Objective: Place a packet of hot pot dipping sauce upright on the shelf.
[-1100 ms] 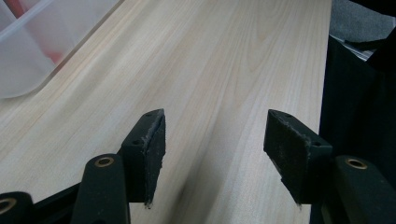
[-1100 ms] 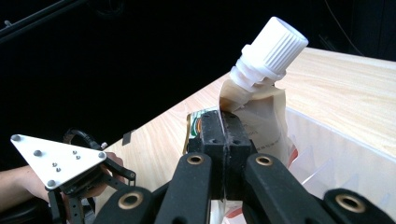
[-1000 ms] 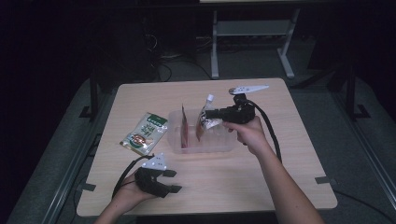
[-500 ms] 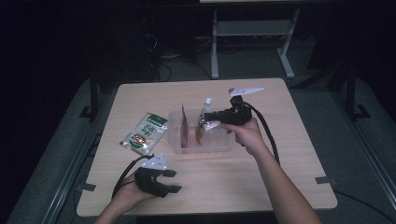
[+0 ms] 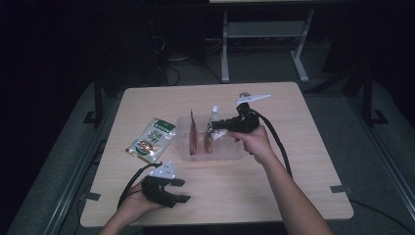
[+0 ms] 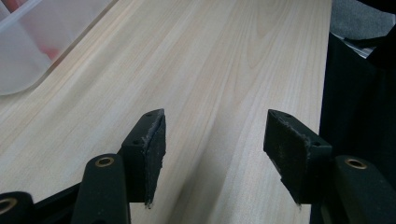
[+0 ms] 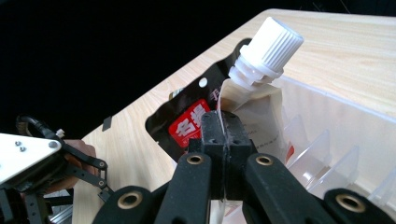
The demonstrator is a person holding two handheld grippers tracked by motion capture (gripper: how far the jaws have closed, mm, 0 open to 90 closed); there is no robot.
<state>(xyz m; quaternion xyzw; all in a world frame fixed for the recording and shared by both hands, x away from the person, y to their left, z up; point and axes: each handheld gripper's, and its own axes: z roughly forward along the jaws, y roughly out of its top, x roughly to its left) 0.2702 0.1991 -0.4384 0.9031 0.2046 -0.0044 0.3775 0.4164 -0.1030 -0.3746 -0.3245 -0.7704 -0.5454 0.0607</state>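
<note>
The right gripper [image 7: 219, 140] is clamping tight on the edge of a soft white spouted pouch with a ribbed white screw cap [image 7: 254, 100], and is holding it upright over the clear plastic divided bin [image 5: 235, 152] that is sitting mid-bench. In the high view the pouch [image 5: 213, 125] is hanging just right of a dark red-labelled packet [image 5: 194, 133] that is already standing in a slot of the bin. Judgement: the step in hand is slotting the pouch into the next free compartment. To do it well, the pouch bottom should be going straight down between two of the clear divider fins, cap uppermost, without dragging on the neighbouring packet; the grip should be loosened only once the base is resting on the bin floor, since the soft film is likely to fold or tip if dropped early. The left gripper [image 5: 171, 192] is resting at the near left of the pale wood bench [image 5: 303, 186], jaws standing apart with nothing between them. A green printed snack bag [image 5: 151, 139] is lying flat to the left of the bin, apart from it.
</note>
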